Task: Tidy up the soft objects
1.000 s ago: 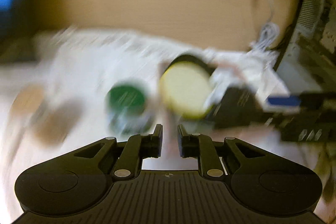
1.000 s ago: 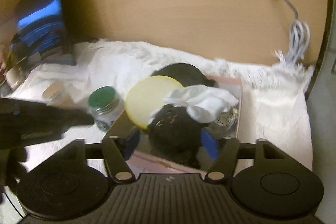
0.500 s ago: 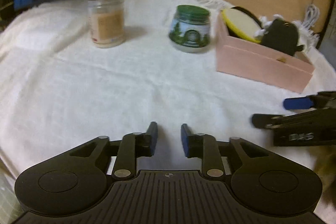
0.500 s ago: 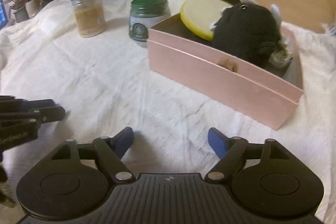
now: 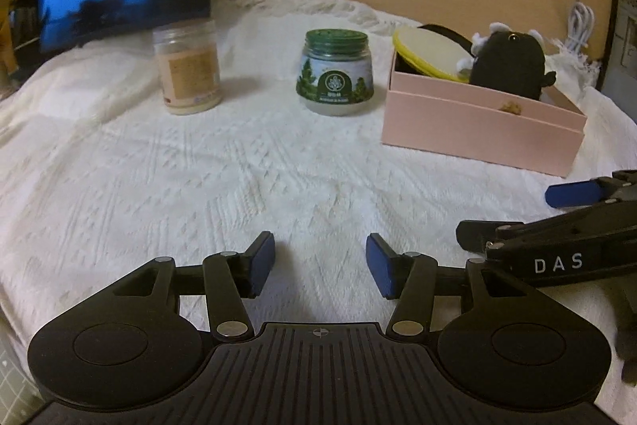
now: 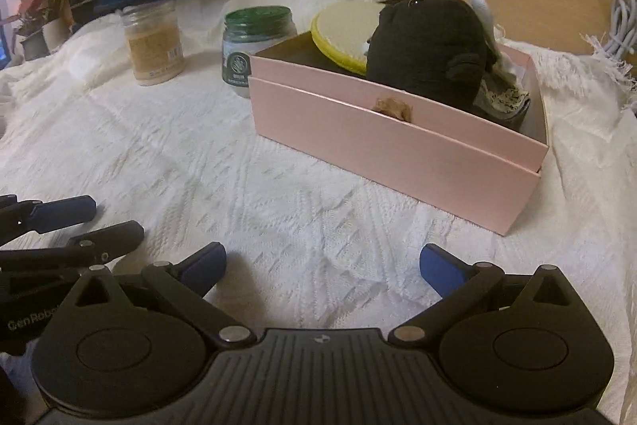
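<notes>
1. While both grippers sit low over the white knitted cloth [image 5: 247, 162], the left gripper [image 5: 320, 265] has its jaws opening, blue pads spread, nothing between them but bare fabric
2. Over on the other side, the right gripper [image 6: 322, 267] is opening too, wider than its partner, and it holds nothing either
3. Look at the pink box [image 6: 398, 146]: the soft things are already in there, the black plush toy [image 6: 430, 46] standing tall against the far wall and the yellow round pad [image 6: 342, 34] leaning beside it, tilted, half above the rim
4. Something pale and crumpled lies behind the plush at the right end of the box; what it is, I cannot tell
5. Outside the box stand two hard items, the green-lidded jar [image 5: 334, 74] just beside the box's left end and the peach-coloured jar [image 5: 189, 66] farther left, well apart
6. My read: the sorting looks finished, or very near it
7. The risks from here? The two grippers are close together, so a careless swing could knock one into the other
8. A low pad could snag the loose weave and drag the cloth, toppling a jar
9. The pad, perched on edge, could slide out if the box gets bumped
</notes>
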Motion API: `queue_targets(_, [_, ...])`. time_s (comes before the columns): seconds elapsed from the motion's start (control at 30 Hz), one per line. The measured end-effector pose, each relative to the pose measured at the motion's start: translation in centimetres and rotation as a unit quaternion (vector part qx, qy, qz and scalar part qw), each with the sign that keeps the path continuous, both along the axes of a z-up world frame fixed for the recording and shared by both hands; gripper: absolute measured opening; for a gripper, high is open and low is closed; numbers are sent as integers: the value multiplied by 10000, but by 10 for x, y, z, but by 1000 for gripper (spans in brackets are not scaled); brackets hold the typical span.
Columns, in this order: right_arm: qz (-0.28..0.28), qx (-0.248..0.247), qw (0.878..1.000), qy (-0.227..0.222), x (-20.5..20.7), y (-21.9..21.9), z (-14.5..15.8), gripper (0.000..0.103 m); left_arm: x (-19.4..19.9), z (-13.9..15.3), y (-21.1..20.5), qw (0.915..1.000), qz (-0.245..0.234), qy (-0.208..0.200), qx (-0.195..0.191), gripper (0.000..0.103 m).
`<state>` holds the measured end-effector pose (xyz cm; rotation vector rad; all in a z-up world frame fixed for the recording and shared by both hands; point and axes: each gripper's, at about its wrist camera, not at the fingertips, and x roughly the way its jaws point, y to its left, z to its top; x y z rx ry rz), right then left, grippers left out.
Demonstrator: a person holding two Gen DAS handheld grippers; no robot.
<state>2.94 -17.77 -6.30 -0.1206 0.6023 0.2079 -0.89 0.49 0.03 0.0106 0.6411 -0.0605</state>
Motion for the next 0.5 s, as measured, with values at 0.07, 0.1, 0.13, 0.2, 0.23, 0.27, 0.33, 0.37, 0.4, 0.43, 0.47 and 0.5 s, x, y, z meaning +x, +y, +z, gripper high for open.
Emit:
queue_targets(0.07, [-30,27,9999,-98,-5,-1,-1,103,0,1,0,10000,8,4,-2,56])
queue_targets(0.1, [-58,34,9999,-141,-6,-1,-2,103,1,1,0,10000,3,4,1,56])
queue_targets(0.13, [-88,42,9998,-179,-7,-1,-3,103,0,1,0,10000,10,2,-4,55])
queue_targets(0.2, [-121,37,9997,-185,-7,0,-3,103,-2,1,0,10000,60,-8,-45,55])
queue_targets(0.23, [-123,49,9997,-182,-6,0,-2,103,-3,0,0,9999,86,-19,-53,55])
queue_targets(0.27, [-124,54,9997,-181,-6,0,-2,103,-3,0,-1,9999,106,-27,-52,55])
queue_targets(0.33, [-127,54,9997,-180,-6,0,-2,103,-4,0,-1,9998,150,-35,-82,55])
queue_targets(0.37, [-127,55,9997,-180,-6,0,-2,103,-5,1,-1,9998,160,-39,-114,55])
queue_targets(0.4, [-127,55,9997,-179,-6,0,-2,103,-5,1,1,9997,163,-45,-149,55])
queue_targets(0.43, [-127,55,9997,-180,-6,0,-2,103,-5,1,1,9997,167,-48,-175,54])
queue_targets(0.47, [-127,55,9997,-179,-6,0,-2,103,-5,1,2,9997,169,-50,-194,54])
queue_targets(0.5, [-127,54,9997,-179,-6,0,-2,103,-5,1,2,9996,172,-53,-202,54])
